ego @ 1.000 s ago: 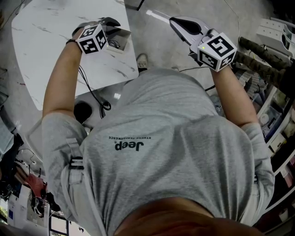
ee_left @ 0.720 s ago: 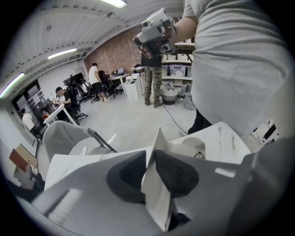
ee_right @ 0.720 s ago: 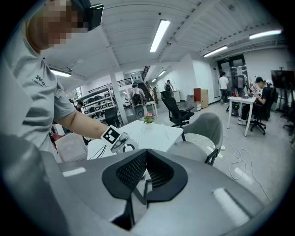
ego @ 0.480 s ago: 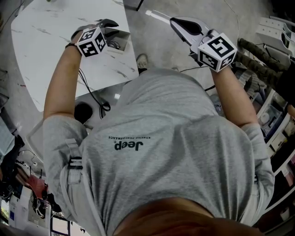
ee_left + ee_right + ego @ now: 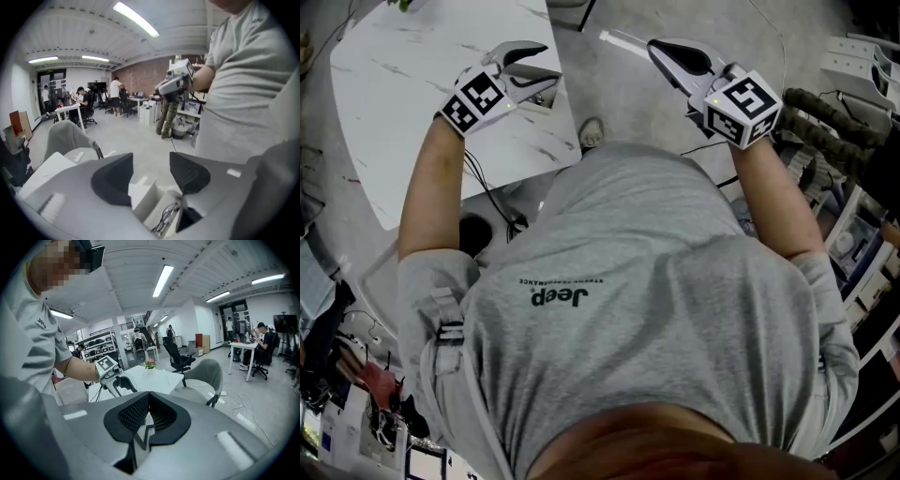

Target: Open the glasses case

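Glasses case (image 5: pixel 146 199) below left hand-held gripper (image 5: pixel 150 163), jaws opening, empty

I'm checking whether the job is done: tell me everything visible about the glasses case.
The glasses case is white and boxy, card-like, open with its lid raised. Dark-framed glasses lie inside. It sits on the white marbled table near the edge, just below the left gripper, whose opening jaws appear clear of it.
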